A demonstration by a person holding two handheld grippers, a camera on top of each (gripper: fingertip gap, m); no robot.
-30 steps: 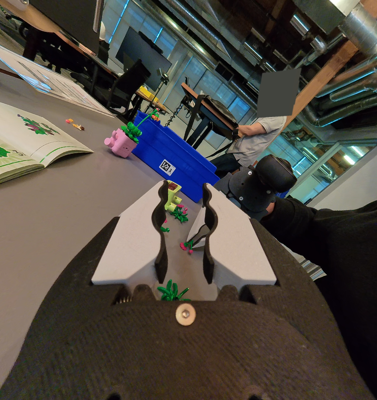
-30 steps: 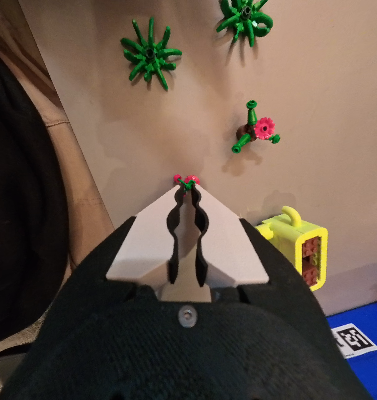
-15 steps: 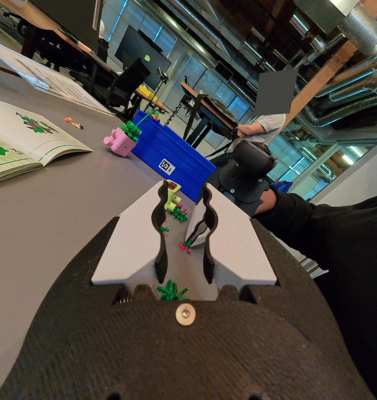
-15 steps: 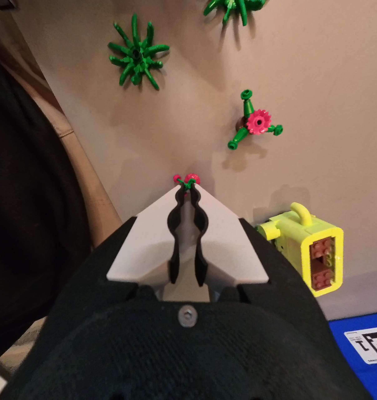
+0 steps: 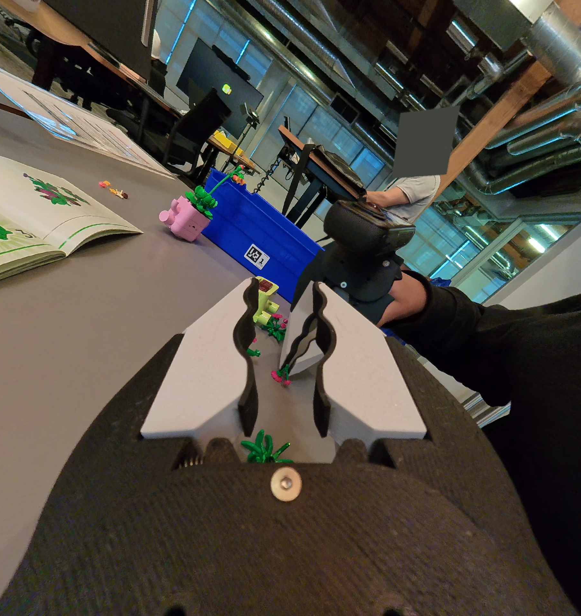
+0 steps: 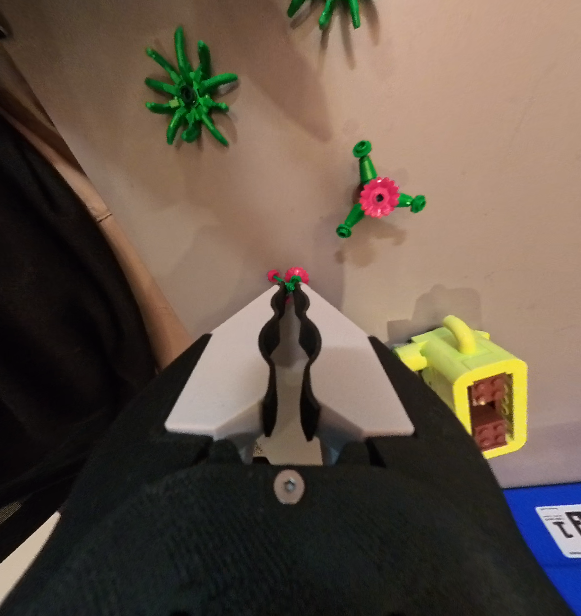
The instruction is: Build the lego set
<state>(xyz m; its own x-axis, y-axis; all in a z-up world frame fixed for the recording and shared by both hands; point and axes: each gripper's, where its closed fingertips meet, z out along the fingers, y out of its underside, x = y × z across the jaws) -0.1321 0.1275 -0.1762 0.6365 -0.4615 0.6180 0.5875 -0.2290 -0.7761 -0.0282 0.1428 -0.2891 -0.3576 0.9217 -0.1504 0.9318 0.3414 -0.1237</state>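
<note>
The tiny pink flower sprig (image 6: 289, 278) is pinched at the right gripper (image 6: 289, 289) tips, lifted for joining (probably). The left gripper (image 5: 282, 293) is held spread, empty, near the table (image 5: 82, 320) edge.

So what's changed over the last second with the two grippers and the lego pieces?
The right gripper, still shut on the small pink flower sprig, has tilted more upright and drifted toward the yellow-green pot. The left gripper stays open and still; the loose pieces haven't moved.
</note>
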